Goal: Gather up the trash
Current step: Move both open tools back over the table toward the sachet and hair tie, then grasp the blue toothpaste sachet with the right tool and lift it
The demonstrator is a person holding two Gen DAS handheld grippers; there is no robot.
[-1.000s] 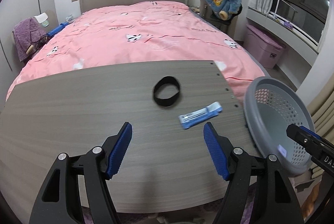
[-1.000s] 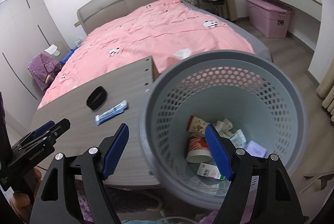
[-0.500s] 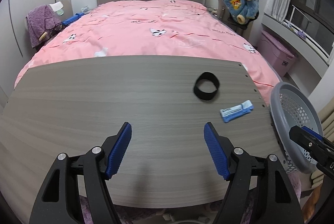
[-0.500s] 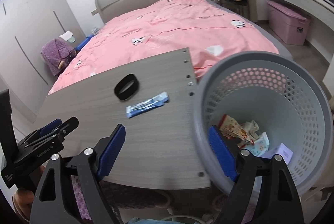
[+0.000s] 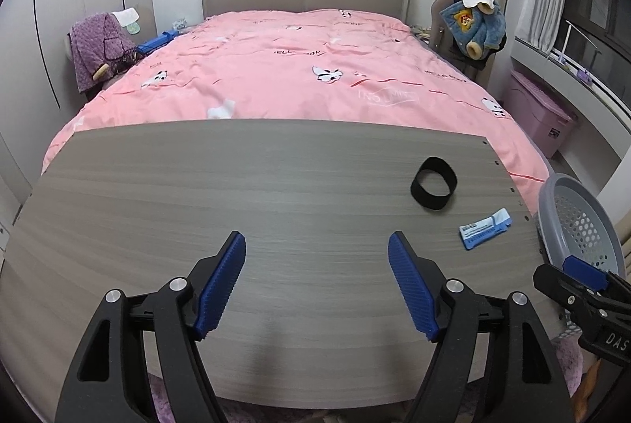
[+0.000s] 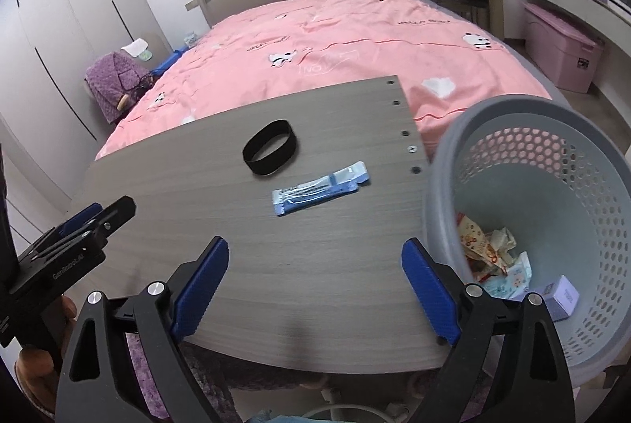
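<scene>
Both grippers point steeply down over the grey table (image 5: 197, 194). The left gripper (image 5: 317, 281) is widening its jaws, nothing between them. The right gripper (image 6: 315, 287) is also spreading wide and empty. The blue wrapper (image 6: 320, 189) lies at twelve o'clock from it, just beside a black band (image 6: 270, 147). At three o'clock, off the table's edge, the grey basket (image 6: 591, 210) holds crumpled wrappers and a small box.

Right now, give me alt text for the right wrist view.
The right gripper, its jaws opening and empty, hovers over a grey wooden table holding a blue wrapper and a black band. A grey perforated bin with trash inside stands at the table's right edge; a pink bed lies behind.
</scene>
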